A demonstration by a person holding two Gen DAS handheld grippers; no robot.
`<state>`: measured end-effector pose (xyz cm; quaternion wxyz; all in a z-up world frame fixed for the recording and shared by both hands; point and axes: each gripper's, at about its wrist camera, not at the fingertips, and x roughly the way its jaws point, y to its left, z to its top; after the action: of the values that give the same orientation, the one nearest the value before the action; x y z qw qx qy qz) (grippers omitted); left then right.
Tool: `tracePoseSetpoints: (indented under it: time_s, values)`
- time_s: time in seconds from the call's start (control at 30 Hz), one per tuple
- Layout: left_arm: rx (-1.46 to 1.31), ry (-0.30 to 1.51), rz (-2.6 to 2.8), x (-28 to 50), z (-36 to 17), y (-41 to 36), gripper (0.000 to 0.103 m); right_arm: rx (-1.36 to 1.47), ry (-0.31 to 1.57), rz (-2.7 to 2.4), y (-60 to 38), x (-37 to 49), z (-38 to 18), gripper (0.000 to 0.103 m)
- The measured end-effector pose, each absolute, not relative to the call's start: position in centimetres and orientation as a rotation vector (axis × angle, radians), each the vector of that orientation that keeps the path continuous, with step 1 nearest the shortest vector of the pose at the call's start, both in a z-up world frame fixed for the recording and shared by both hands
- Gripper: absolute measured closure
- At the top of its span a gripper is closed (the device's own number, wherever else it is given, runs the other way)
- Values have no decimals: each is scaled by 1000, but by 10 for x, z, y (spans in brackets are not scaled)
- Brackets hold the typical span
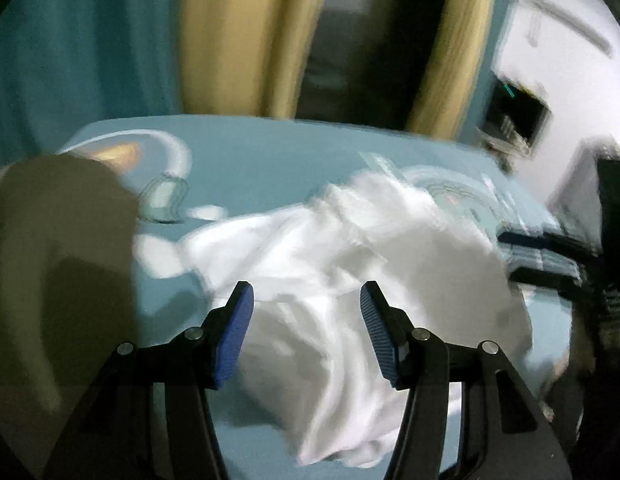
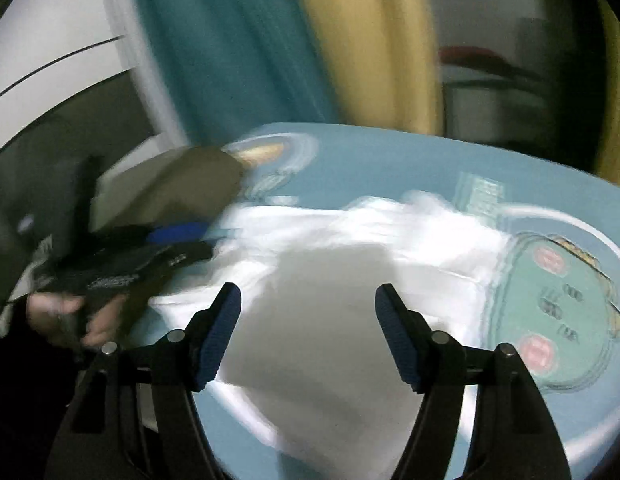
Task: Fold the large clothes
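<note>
1. While both views are smeared by blur, I can make out the crumpled white cloth garment (image 1: 350,276) lying in a heap on the light blue printed table cover (image 1: 261,152), just beyond my fingertips.
2. My left gripper (image 1: 306,300) has its blue-padded jaws standing apart with nothing between them; the garment lies below and past them.
3. My right gripper (image 2: 307,300) also has its jaws spread and grips nothing, hovering over a flat, shaded part of the white garment (image 2: 330,292).
4. A drab olive-brown blocky shape (image 1: 57,248) stands at the left, too blurred to name, and hides that corner of the cover.
5. Both grippers tilt downward toward the table.
6. Only the right wrist view shows my left hand (image 2: 65,316) wrapped round the black tool, and the pale green cartoon face with pink cheeks (image 2: 550,304) printed on the cover.
7. Farthest off hang teal and yellow curtains (image 1: 237,40).
</note>
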<state>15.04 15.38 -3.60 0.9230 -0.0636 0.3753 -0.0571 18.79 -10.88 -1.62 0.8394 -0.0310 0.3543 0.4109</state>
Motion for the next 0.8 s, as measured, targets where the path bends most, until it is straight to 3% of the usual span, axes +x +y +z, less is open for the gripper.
tracePoseSetpoints:
  time_s: [0.17, 0.37, 0.57, 0.8]
  values:
    - [4, 884, -168, 191, -58, 125, 44, 24, 841, 695, -159, 210, -45, 33]
    - [14, 910, -36, 229, -59, 147, 44, 76, 888, 732, -170, 210, -58, 33]
    - [106, 955, 272, 252, -78, 196, 44, 138, 919, 764, -161, 226, -73, 22]
    - [-133, 804, 218, 210, -37, 224, 44, 154, 962, 851, -146, 225, -85, 20]
